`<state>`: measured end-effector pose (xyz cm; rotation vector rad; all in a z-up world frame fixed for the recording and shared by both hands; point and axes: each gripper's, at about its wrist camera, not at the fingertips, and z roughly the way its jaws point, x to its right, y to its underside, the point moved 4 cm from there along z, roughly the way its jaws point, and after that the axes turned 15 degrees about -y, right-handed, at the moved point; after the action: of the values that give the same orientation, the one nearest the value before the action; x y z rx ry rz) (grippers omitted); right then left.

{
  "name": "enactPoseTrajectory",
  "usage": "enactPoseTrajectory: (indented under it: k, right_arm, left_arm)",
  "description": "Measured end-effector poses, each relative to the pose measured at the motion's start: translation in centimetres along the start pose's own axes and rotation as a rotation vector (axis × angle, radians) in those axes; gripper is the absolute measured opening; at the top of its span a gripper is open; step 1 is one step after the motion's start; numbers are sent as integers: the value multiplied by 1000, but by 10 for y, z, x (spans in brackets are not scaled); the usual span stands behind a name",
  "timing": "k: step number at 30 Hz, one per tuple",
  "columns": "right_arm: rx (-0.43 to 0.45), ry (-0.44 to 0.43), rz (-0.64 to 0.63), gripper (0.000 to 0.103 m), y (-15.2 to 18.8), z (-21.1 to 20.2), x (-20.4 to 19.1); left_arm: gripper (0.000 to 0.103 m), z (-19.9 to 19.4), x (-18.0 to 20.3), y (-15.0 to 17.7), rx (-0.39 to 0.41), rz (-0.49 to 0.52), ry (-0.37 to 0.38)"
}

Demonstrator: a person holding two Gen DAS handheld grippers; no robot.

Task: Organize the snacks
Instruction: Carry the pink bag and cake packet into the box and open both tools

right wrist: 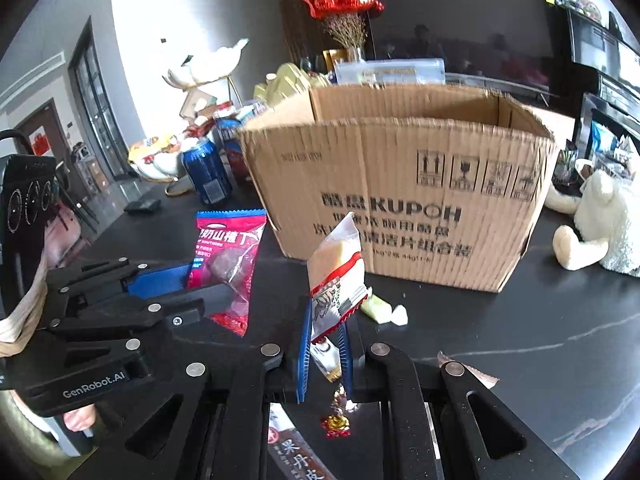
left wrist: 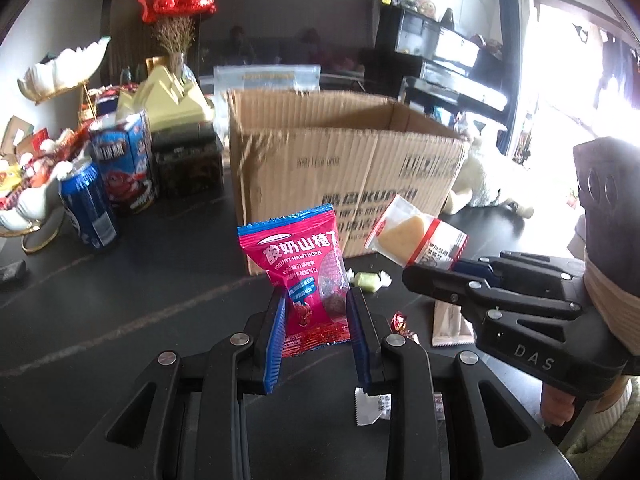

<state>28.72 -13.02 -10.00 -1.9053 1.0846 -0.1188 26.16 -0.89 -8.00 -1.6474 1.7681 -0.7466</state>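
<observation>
Both tongs were loaded and up in front of the cardboard box (right wrist: 400, 184) — left gripper (left wrist: 316, 312) clamped on the yogurt hawthorn packet (left wrist: 304, 268), right gripper (right wrist: 326, 344) pinched on a clear-wrapped pastry (right wrist: 338, 276). Looked mid-carry — next each needs lifting over the box's near rim before letting go.

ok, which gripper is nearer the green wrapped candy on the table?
Right. The right gripper hangs just above and beside the green candy; the left gripper sits farther off, across the table from it.

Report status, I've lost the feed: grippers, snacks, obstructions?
Left gripper shut on pink hawthorn packet. Right gripper shut on clear cake packet. Cardboard box ahead, unobstructed.
</observation>
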Motion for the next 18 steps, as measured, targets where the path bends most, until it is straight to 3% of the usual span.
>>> enactPoseTrajectory:
  k: [18]
  right_arm:
    - [159, 32, -49, 14, -60, -52, -25]
  left_arm:
    - [30, -45, 3, -71, 119, 2, 13]
